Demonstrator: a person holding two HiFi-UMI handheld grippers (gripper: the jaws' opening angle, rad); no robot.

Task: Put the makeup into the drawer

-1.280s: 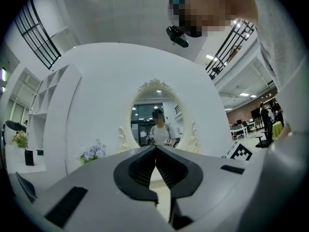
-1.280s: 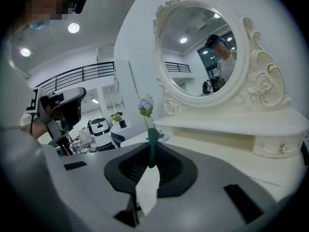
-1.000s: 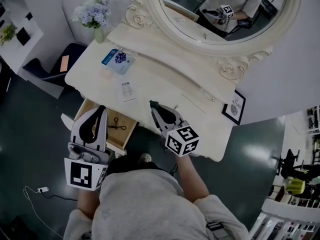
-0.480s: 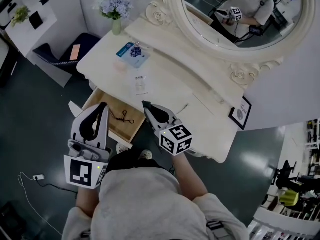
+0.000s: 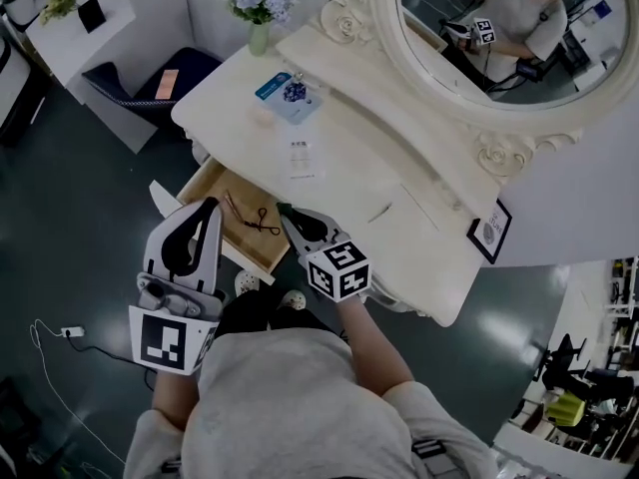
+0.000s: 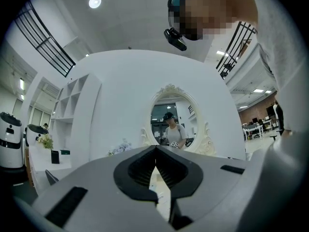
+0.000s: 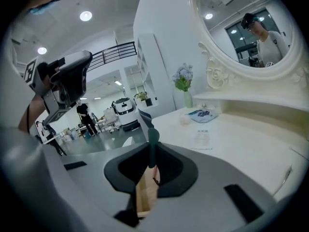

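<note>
A slim dark green makeup stick (image 7: 152, 141) is pinched upright between the jaws of my right gripper (image 7: 150, 153), which is shut on it. In the head view that right gripper (image 5: 291, 218) hovers at the right end of the open wooden drawer (image 5: 217, 182) of the cream dressing table (image 5: 399, 168). A black eyelash curler (image 5: 262, 222) lies inside the drawer. My left gripper (image 5: 207, 207) is held just in front of the drawer's left part, its jaws shut with nothing between them. From the left gripper view (image 6: 155, 151) the mirror is straight ahead.
On the tabletop lie a blue packet (image 5: 290, 93), a small clear packet (image 5: 301, 158) and a thin pen-like thing (image 5: 379, 213). A flower vase (image 5: 259, 28) stands at the back left, a framed picture (image 5: 489, 236) at the right. A dark blue chair (image 5: 160, 83) stands left of the table.
Both grippers have come closer to the open drawer. The right one carried the green stick left and down to the drawer's right end. The grip is unchanged.
</note>
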